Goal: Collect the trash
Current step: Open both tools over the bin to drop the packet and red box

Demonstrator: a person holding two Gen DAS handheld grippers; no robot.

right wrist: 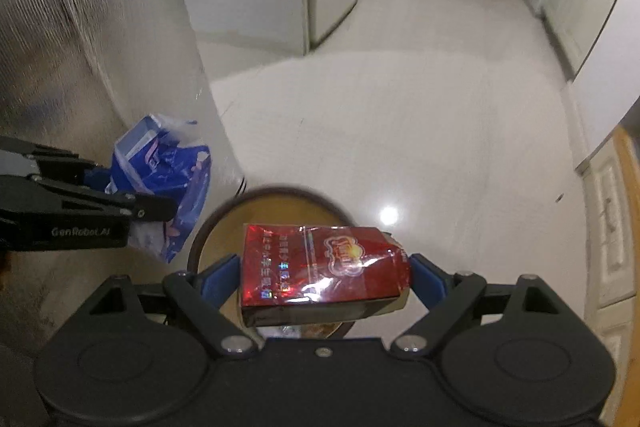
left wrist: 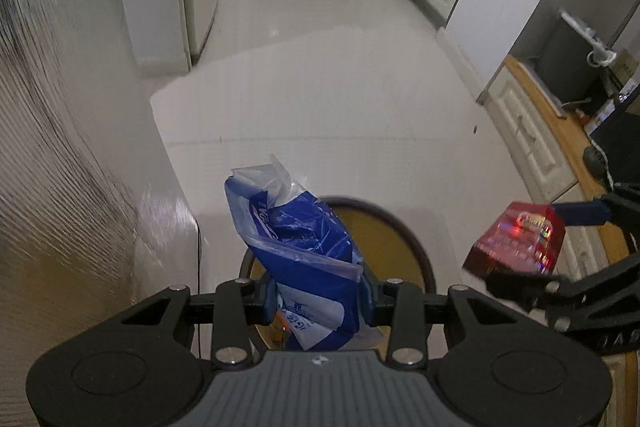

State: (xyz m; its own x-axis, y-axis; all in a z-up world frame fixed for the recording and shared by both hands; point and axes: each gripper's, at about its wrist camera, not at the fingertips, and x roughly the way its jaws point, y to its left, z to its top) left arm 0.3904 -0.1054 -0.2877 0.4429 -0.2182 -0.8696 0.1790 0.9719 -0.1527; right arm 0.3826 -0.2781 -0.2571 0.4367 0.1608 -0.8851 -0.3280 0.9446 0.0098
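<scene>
Below both of your grippers sits a round bin (right wrist: 280, 203) with a dark rim and a yellowish inside, standing on the pale tiled floor (left wrist: 320, 87) just beside a shiny silver wall (left wrist: 60, 107).

Your left gripper (left wrist: 316, 291) has a blue and white plastic wrapper (left wrist: 296, 227) clenched between its jaws, which stand fairly narrow. The wrapper looks thin, soft and crinkly, and probably weighs almost nothing. It is gripped low down, so its upper part stands loose and could flop or catch on the rim. Film like this may cling to the pads when you let go, so a small shake might be needed.

Your right gripper (right wrist: 324, 275) holds a red cigarette-style box (right wrist: 320, 267) lying crosswise, the jaws set wide and pressing on its two short ends. The box looks like light card under glossy film. It seems stiff enough to keep its shape but is already dented at one corner, and that film is probably slippery. Holding it by the ends suits it; squeezing harder would likely just crush it.

Both pieces of trash hang above or just short of the bin's opening, so neither is in yet.
</scene>
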